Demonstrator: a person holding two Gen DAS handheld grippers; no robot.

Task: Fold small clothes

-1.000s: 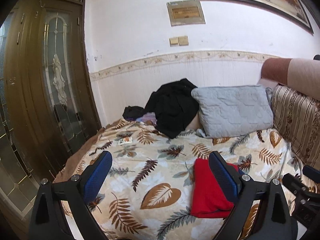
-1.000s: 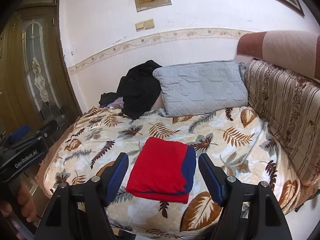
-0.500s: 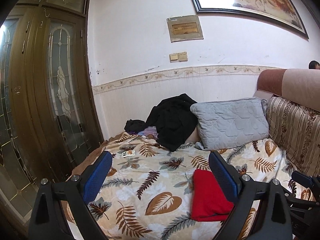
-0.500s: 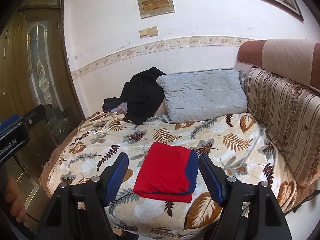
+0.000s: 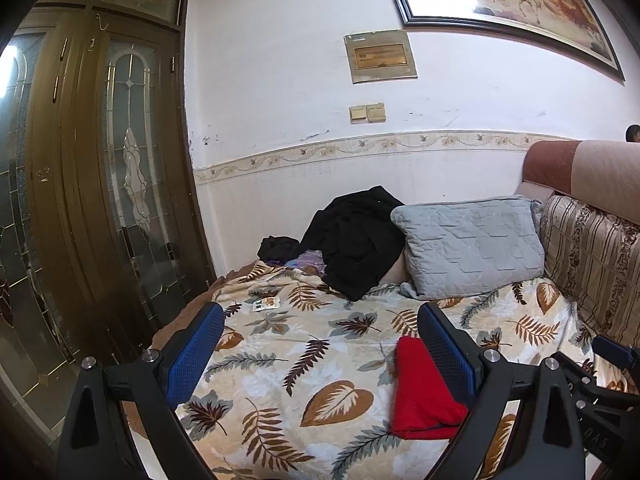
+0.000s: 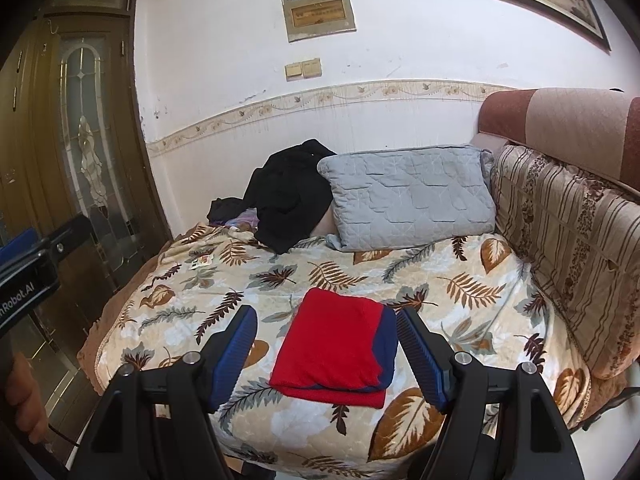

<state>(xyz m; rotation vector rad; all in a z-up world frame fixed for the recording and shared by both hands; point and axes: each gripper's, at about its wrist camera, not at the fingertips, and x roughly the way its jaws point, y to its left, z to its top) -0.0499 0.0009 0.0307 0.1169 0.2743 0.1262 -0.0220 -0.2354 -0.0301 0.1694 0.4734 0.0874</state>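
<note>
Looking past your right gripper (image 6: 326,346), you see the folded red cloth with a blue edge (image 6: 334,350) just ahead, between its spread fingers; your left gripper (image 5: 320,350), also spread, sits farther off.

Black gripper (image 6: 326,330) frames, blue ribbed pads (image 6: 236,340)

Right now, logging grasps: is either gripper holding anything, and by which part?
Nothing is held. The left gripper and right gripper are open, apart from the folded red garment.

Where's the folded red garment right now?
The folded red garment lies on the leaf-print blanket near its front edge, framed by the open right gripper.
</note>
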